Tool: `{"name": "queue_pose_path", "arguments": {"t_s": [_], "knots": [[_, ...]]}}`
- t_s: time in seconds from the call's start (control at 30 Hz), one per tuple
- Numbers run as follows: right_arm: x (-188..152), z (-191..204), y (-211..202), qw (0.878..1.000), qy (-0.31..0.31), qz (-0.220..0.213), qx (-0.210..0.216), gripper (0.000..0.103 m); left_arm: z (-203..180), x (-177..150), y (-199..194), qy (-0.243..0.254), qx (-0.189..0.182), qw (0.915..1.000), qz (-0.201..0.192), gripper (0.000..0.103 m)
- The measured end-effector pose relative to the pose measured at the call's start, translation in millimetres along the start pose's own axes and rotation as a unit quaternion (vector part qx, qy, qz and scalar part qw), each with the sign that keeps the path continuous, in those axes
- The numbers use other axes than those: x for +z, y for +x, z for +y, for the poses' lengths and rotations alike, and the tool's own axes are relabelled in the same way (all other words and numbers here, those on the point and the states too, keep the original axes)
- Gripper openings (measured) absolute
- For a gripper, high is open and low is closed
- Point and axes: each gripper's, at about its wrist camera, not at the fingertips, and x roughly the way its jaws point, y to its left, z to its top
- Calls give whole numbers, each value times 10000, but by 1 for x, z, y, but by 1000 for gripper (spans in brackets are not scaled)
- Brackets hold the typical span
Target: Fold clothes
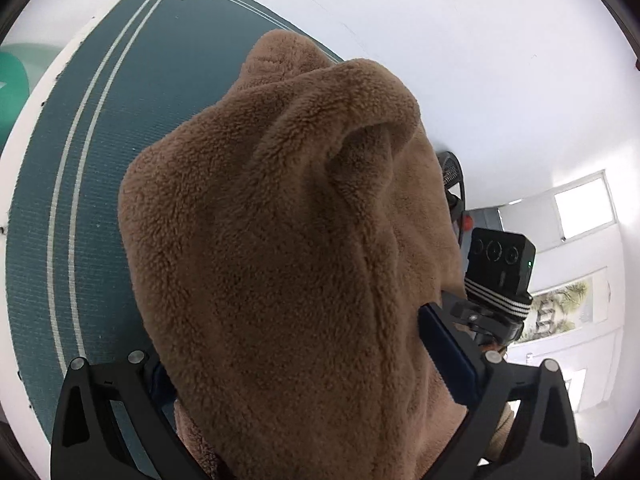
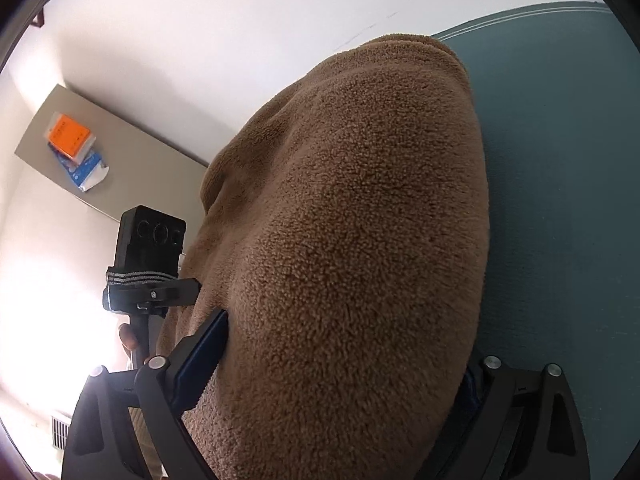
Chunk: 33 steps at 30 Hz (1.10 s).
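Observation:
A thick brown fleece garment [image 1: 288, 216] fills the left wrist view, bunched up above a teal mat [image 1: 80, 160]. My left gripper [image 1: 292, 340] is shut on it: the blue right pad [image 1: 444, 348] presses into the fleece, and the other pad is buried under it. In the right wrist view the same fleece garment [image 2: 352, 220] bulges over my right gripper [image 2: 344, 340]. Its left blue pad [image 2: 204, 352] lies against the cloth and its right pad is hidden. Each view shows the other hand's black gripper unit [image 1: 500, 256] [image 2: 150, 248] close beside the bundle.
The teal mat [image 2: 560, 200] has pale border lines and lies on a white surface [image 1: 400, 20]. A green object [image 1: 12, 80] sits at the left edge. An orange box [image 2: 68, 136] rests on a grey panel. A fingertip [image 2: 128, 336] shows behind the left unit.

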Motion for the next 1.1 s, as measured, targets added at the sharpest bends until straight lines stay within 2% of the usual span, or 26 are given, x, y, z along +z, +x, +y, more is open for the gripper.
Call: {"name": "queue_pose_path", "arguments": {"t_s": [0.03,0.07,0.17,0.3,0.5,0.7,0.83,0.93,1.1], "knots": [[-2,0,-1,10000,27,-35,43,77,-1,-3,0,-47,-2,10000,3,89],[-4,0,-2,9999,55,-87,98,68,-1,-7,0,-131,-11,9999,1,86],[-11,8,-11,9994,-1,-297,172,58,-10,-17,-5,-150,48,9998,-117,81],[-21,26,-31,9982,-210,-546,129,56,-39,-31,-12,-14,131,9996,-258,80],[-44,43,-94,9934,-480,-1042,-98,56,-111,-56,4,320,-140,9992,-187,80],[-73,27,-181,9863,-471,-1491,-528,56,-199,-84,61,769,-440,9961,59,80],[-85,9,-236,9817,-421,-1625,-903,56,-250,-98,108,888,-578,9942,179,80],[-95,-4,-266,9799,-426,-1556,-1172,56,-276,-105,141,993,-467,9938,167,80],[-92,-43,-281,9772,-361,-1368,-1583,56,-297,-106,184,845,-3,9963,153,80]]}}
